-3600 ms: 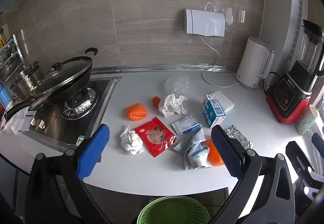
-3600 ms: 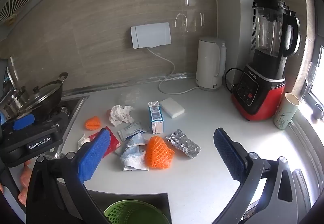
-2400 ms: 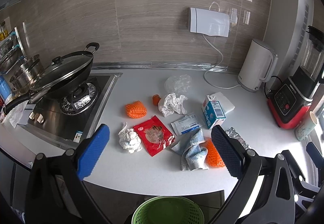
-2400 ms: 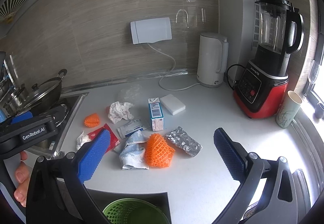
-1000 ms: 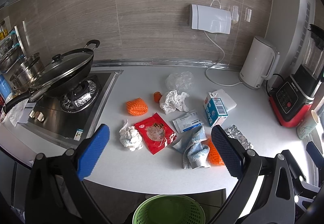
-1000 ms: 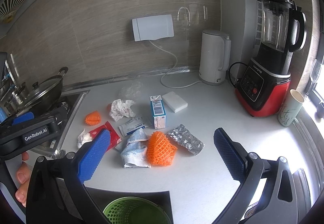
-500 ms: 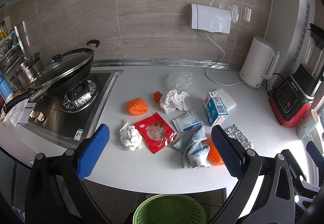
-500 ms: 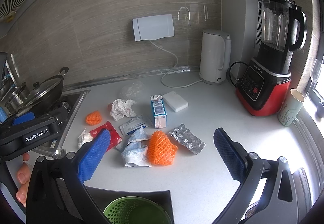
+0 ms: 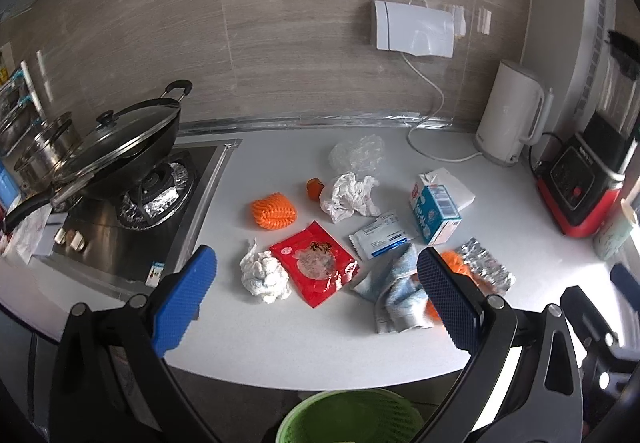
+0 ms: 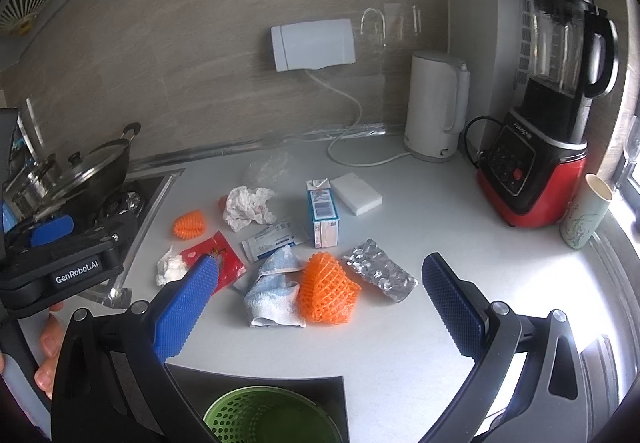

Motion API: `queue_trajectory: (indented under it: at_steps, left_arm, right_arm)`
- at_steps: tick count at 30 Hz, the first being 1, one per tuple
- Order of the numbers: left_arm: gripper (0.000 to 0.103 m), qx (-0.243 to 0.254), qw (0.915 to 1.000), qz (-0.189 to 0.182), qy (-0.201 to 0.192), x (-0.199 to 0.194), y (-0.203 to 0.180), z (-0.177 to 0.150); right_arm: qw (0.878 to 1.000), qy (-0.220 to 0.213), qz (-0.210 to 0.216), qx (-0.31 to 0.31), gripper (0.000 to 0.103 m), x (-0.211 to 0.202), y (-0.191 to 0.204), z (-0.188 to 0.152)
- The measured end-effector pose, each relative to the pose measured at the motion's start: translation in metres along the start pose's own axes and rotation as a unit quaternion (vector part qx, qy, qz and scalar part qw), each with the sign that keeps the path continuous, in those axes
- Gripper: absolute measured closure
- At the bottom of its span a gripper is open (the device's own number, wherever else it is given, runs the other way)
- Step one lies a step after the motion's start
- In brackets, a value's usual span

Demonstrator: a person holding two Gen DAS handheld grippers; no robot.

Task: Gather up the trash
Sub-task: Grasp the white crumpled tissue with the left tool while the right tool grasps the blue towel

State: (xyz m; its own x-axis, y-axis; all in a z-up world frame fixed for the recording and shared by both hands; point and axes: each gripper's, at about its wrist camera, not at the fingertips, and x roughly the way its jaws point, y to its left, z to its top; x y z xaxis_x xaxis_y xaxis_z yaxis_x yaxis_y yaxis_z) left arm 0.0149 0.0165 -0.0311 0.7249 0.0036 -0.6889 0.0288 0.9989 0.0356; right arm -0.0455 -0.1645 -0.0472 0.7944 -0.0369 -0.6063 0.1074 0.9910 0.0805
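Stretching across both views, the white countertop [image 9: 256, 327] carries the whole job: cooking gear is pushed to its ends, with the wok [image 9: 124, 151] on the hob at the left and the kettle [image 10: 436, 107] and red blender [image 10: 544, 147] at the right, probably to leave the middle free, and that is where the litter lies. Below the counter's front edge stands the green mesh bin [image 10: 272, 419], seemingly parked there so that scraps need only be carried a short way and dropped; it looks empty, so collecting has not yet begun. Both tools hover over that near edge: the left gripper [image 9: 316, 299] and the right gripper [image 10: 320, 307] each have their blue pads spread wide with nothing between them, a stance suited to closing on soft, irregular rubbish. Among the litter, the milk carton [image 10: 322, 213] stands upright by a white sponge [image 10: 356, 193]; nearer the front lie a crumpled blue-and-white cloth [image 10: 276, 291] touching an orange foam net [image 10: 326, 293], and just beside that a foil blister sheet [image 10: 380, 275]. Further left are a red snack wrapper [image 9: 314, 263], a white sachet [image 9: 378, 239], two balled tissues [image 9: 266, 275] and [image 9: 350, 197], a second orange net [image 9: 274, 211], and a clear plastic wad [image 9: 356, 155] at the back.
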Motion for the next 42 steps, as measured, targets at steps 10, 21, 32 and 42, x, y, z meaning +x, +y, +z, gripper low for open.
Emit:
queue_trajectory:
  at_steps: [10, 21, 32, 42]
  left_arm:
    - [0.006, 0.028, 0.9992, -0.021, 0.017, 0.063, 0.034, -0.030]
    - [0.006, 0.038, 0.9967, -0.045, 0.054, 0.123, 0.080, -0.051]
    - [0.017, 0.049, 0.9938, -0.040, 0.092, 0.180, 0.080, -0.058]
    - [0.072, 0.048, 0.9894, -0.043, 0.130, 0.218, 0.082, -0.062]
  right_arm:
    - [0.999, 0.020, 0.012, -0.026, 0.002, 0.059, 0.019, -0.031]
    - [0.998, 0.061, 0.003, 0.003, 0.002, 0.111, 0.022, -0.055]
    - [0.997, 0.080, -0.007, -0.012, 0.002, 0.139, 0.049, -0.058]
    - [0.994, 0.107, -0.001, -0.031, 0.002, 0.174, 0.076, -0.061]
